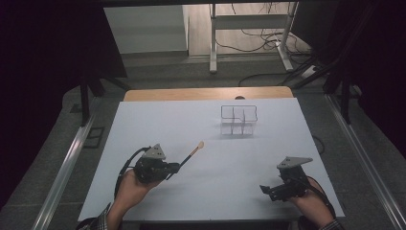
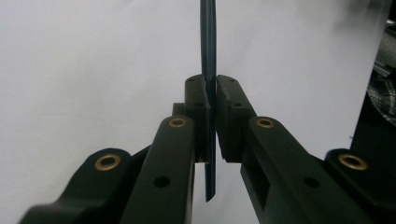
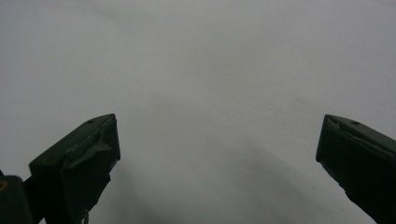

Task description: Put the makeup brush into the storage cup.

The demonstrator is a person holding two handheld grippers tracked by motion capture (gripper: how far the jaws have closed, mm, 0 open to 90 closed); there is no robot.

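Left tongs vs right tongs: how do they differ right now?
The left tongs are shut on a thin dark-handled brush; the right tongs stand wide open and hold nothing. In the high view the left tongs point up and right toward the clear divided box; the right tongs point left. Both are black and hand-held over the white table.

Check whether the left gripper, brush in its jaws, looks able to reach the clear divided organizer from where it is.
Probably yes: the left gripper is shut on the brush, whose tip points toward the organizer, with bare white table between them.
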